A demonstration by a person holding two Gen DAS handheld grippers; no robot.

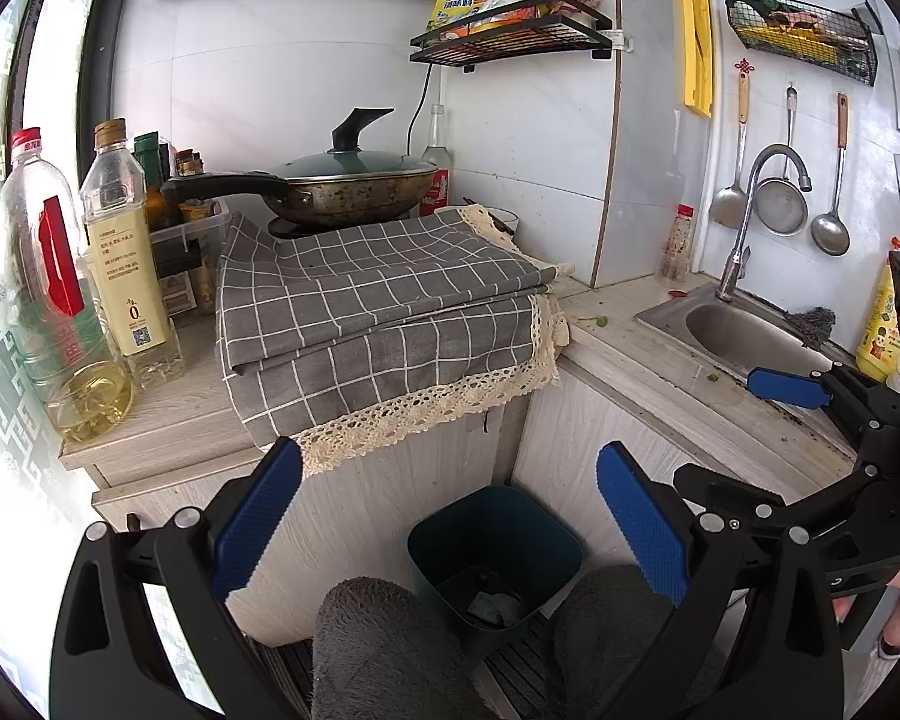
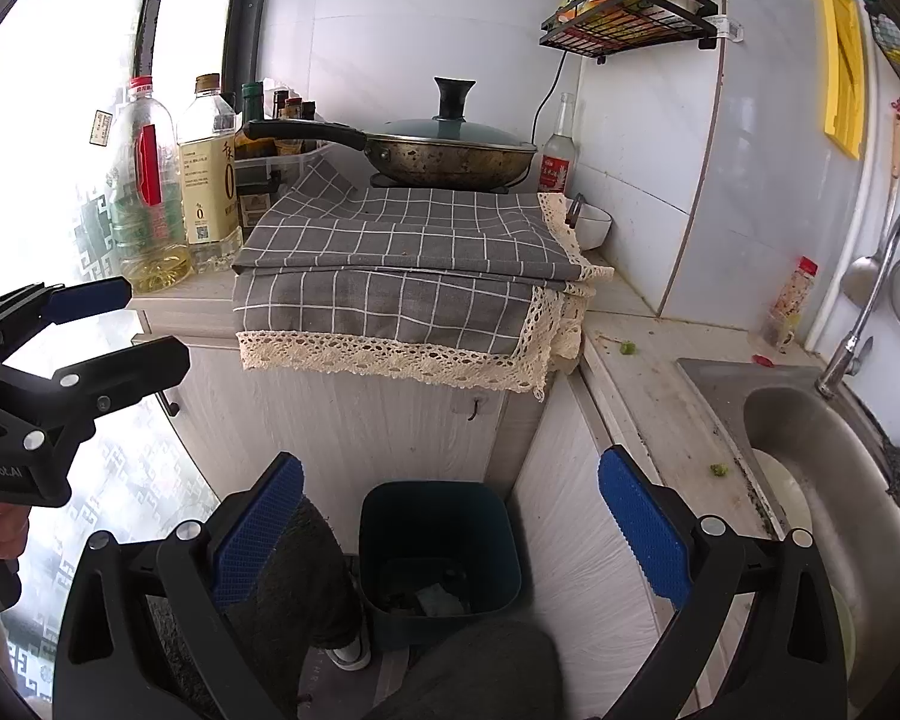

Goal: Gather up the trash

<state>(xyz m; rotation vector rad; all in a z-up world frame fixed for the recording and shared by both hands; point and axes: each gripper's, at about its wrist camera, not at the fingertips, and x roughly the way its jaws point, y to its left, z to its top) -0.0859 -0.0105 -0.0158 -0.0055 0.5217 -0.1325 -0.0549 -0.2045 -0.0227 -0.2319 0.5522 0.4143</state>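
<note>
A dark teal trash bin (image 1: pixel 498 525) (image 2: pixel 438 528) stands on the floor in the corner between two cabinets, with a few paper scraps at its bottom. My left gripper (image 1: pixel 450 522) is open above it and holds nothing. My right gripper (image 2: pixel 450 534) is open too and empty, also over the bin. Each shows in the other's view: right gripper (image 1: pixel 714 426) by the sink edge, left gripper (image 2: pixel 159 321) at the far left. Small green scraps (image 2: pixel 628 348) (image 1: pixel 600 320) lie on the counter, another green bit (image 2: pixel 718 469) beside the sink, and a red bit (image 2: pixel 763 360) near the faucet.
A lidded pan (image 1: pixel 354 189) sits behind a folded grey checked cloth (image 1: pixel 390 300). Oil bottles (image 1: pixel 60 300) stand at the counter's left end. A steel sink (image 1: pixel 744 336) with a faucet (image 1: pixel 750 210) is on the right. A person's grey-trousered knees (image 1: pixel 378 648) flank the bin.
</note>
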